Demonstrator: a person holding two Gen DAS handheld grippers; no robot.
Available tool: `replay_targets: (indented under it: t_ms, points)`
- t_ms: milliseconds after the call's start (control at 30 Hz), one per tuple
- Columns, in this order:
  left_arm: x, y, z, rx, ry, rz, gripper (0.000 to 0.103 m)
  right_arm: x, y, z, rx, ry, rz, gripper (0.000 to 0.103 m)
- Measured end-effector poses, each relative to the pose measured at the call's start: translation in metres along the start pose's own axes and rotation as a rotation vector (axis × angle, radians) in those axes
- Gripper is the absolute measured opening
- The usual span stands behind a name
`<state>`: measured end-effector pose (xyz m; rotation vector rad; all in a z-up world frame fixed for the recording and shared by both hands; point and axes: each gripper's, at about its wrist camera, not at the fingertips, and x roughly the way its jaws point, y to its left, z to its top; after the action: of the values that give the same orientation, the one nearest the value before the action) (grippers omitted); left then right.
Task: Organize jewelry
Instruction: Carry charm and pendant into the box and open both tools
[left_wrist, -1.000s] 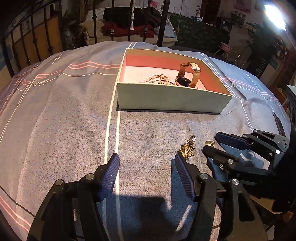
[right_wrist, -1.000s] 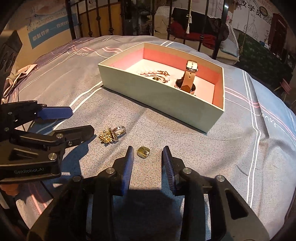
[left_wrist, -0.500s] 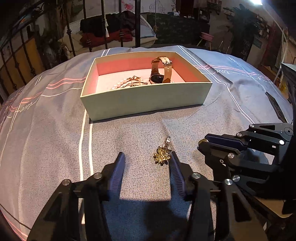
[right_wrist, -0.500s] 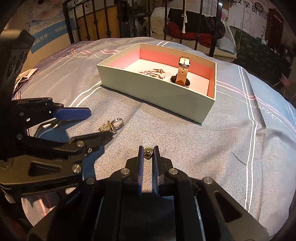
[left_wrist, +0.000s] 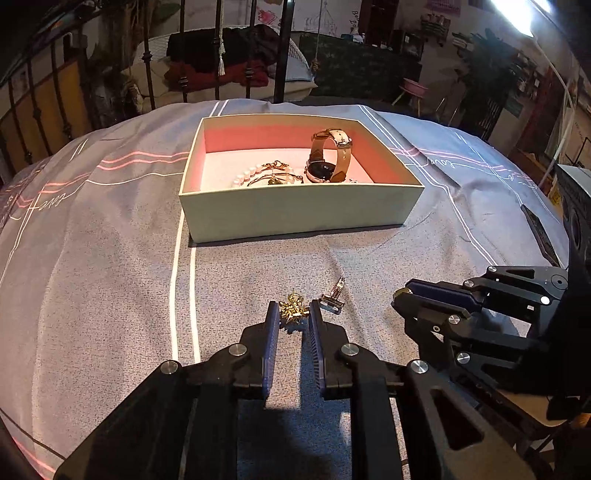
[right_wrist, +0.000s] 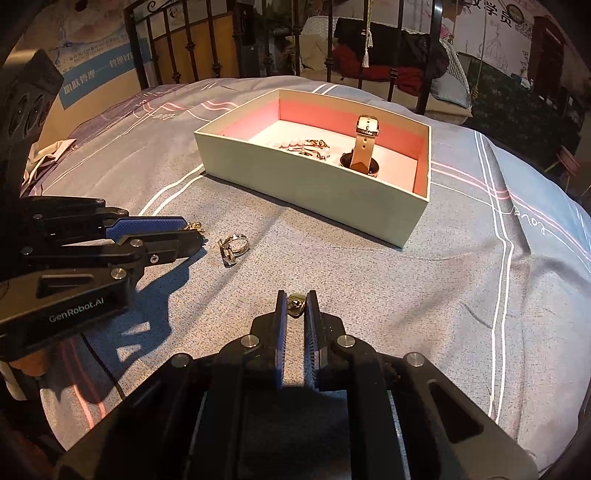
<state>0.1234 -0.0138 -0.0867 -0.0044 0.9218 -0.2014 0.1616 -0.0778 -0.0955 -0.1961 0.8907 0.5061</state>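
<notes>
Two grippers are working over a grey bedspread with white and pink stripes; one open box, three loose pieces outside it.

Left to right in the left wrist view: the left gripper is closing its jaws at 6 o'clock, with a gold, spiky brooch between the ribbed blue pads, which are meeting its sides. Just right of it, at about 5 o'clock from the box, a silver ring is lying on the fabric, apart from both grippers. At 3 o'clock the right gripper is coming in sideways, its load barely showing there.

In the right wrist view, the right gripper is pinching a small gold earring, fingers nearly together; the piece's shape is hard to make out.

The box is pale green card outside, pink inside, sitting at 12 o'clock. Inside: one watch with a tan strap standing on its dark face, and one tangle of pearls and gold chain, count unclear, partly cut off by the near wall.
</notes>
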Motion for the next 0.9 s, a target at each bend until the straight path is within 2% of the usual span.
replay_targets:
  t_ms: [333, 667, 900]
  points:
    - [-0.007, 0.000, 0.010, -0.002, -0.019, 0.005, 0.016, -0.015, -0.001, 0.008, 0.008, -0.067, 0.000, 0.011]
    - [-0.019, 0.007, 0.046, -0.015, -0.088, 0.008, 0.016, -0.034, -0.005, 0.038, -0.010, -0.158, -0.018, 0.011]
    - [-0.016, 0.009, 0.080, -0.014, -0.117, 0.017, 0.016, -0.036, -0.015, 0.074, -0.012, -0.212, -0.034, 0.011]
